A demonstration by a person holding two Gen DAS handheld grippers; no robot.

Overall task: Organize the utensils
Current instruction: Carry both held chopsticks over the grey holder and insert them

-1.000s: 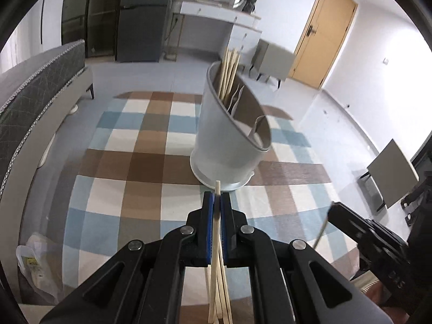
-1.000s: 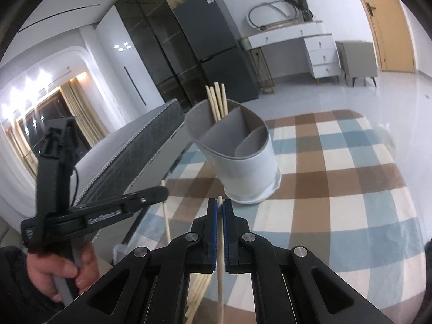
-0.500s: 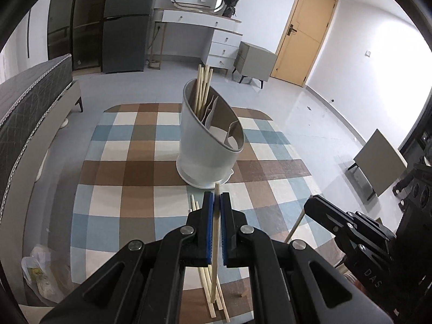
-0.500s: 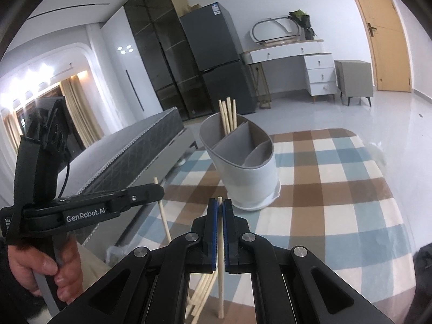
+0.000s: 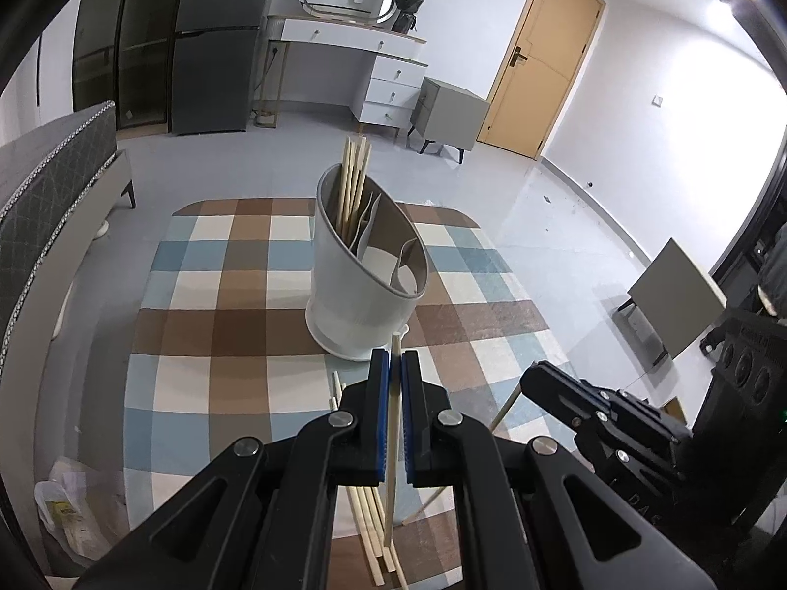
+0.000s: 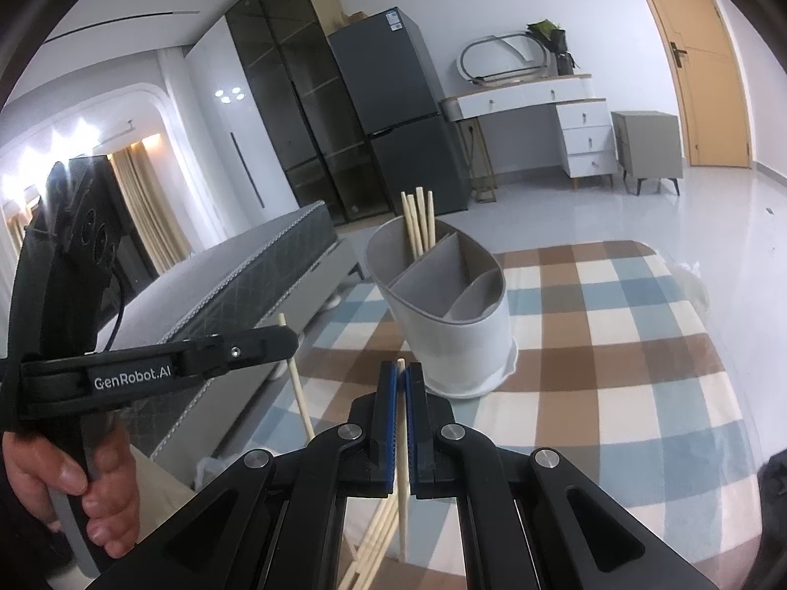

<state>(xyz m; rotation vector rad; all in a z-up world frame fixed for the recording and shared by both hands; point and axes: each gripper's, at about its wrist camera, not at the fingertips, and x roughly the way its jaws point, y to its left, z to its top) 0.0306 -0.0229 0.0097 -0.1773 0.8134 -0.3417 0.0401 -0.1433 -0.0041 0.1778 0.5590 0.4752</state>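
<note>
Left wrist view: left gripper (image 5: 391, 368) jaws clamped on one chopstick (image 5: 392, 423); white holder (image 5: 359, 295) just ahead on the checked desk, spare sticks (image 5: 366, 516) below. Risk: the long stick pivots in the pads.

Right wrist view: right gripper (image 6: 402, 383) jaws pinch another chopstick (image 6: 402, 447). Risk: the two sticks clash at the rim.

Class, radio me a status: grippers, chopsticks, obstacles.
Left gripper and right gripper each shut on one chopstick. Holder upright ahead, chopsticks in its far compartment. Loose chopsticks on cloth. Path clear.
</note>
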